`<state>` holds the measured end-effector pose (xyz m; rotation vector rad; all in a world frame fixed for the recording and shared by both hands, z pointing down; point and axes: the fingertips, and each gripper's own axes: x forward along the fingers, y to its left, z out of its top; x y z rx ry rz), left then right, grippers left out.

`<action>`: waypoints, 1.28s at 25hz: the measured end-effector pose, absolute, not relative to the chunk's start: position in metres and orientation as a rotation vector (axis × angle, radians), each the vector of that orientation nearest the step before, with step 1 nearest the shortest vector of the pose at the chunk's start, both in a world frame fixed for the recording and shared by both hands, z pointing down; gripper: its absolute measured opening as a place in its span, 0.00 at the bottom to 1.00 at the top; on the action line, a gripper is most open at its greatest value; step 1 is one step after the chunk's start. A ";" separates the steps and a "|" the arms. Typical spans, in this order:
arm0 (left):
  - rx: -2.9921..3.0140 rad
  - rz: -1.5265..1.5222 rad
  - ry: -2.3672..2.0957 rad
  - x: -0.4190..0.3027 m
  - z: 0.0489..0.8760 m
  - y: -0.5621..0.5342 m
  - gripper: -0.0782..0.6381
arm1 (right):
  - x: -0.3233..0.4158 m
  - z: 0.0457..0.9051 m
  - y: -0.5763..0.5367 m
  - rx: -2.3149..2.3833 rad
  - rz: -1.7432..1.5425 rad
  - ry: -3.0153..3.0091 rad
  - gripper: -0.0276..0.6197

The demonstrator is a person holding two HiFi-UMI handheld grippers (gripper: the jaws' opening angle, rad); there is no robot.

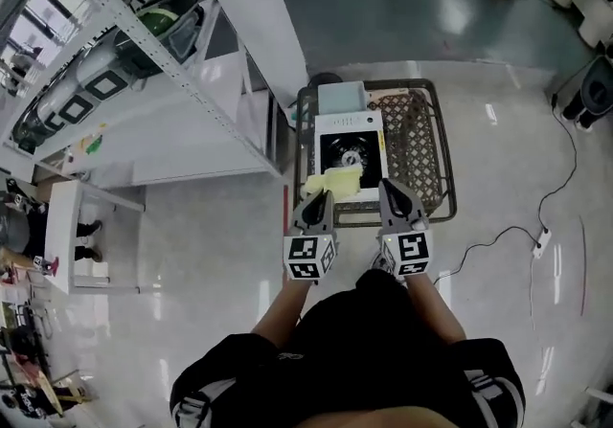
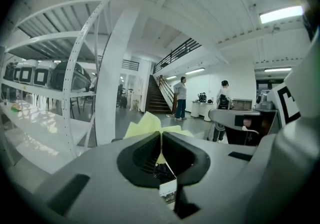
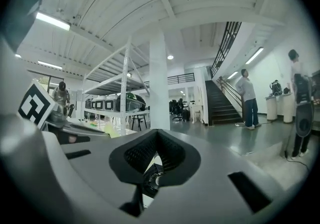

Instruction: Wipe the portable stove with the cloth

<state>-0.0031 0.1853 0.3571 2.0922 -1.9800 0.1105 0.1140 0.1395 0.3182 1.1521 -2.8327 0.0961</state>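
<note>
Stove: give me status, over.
Left gripper shut on yellow cloth. Right gripper shut, empty. Stove sits in wire cart ahead of both. Nothing blocking seen.

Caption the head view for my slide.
Left gripper holds the yellow cloth above the portable stove; right gripper shut beside it.

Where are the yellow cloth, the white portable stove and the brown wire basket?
yellow cloth (image 1: 334,181), head view, its crumpled middle.
white portable stove (image 1: 350,123), head view, its white top panel.
brown wire basket (image 1: 414,144), head view, its bare mesh.
</note>
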 end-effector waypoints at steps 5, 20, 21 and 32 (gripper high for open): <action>2.213 0.147 -2.008 0.008 0.333 0.213 0.15 | 0.114 0.302 0.175 1.186 0.056 -2.823 0.05; 2.215 0.044 -2.009 -0.002 0.322 0.234 0.15 | 0.130 0.288 0.202 1.300 -0.028 -2.769 0.05; 2.219 0.038 -2.012 -0.002 0.320 0.235 0.15 | 0.131 0.287 0.203 1.303 -0.036 -2.768 0.05; 2.238 0.031 -2.017 -0.001 0.315 0.225 0.15 | 0.127 0.280 0.197 1.280 -0.065 -2.769 0.05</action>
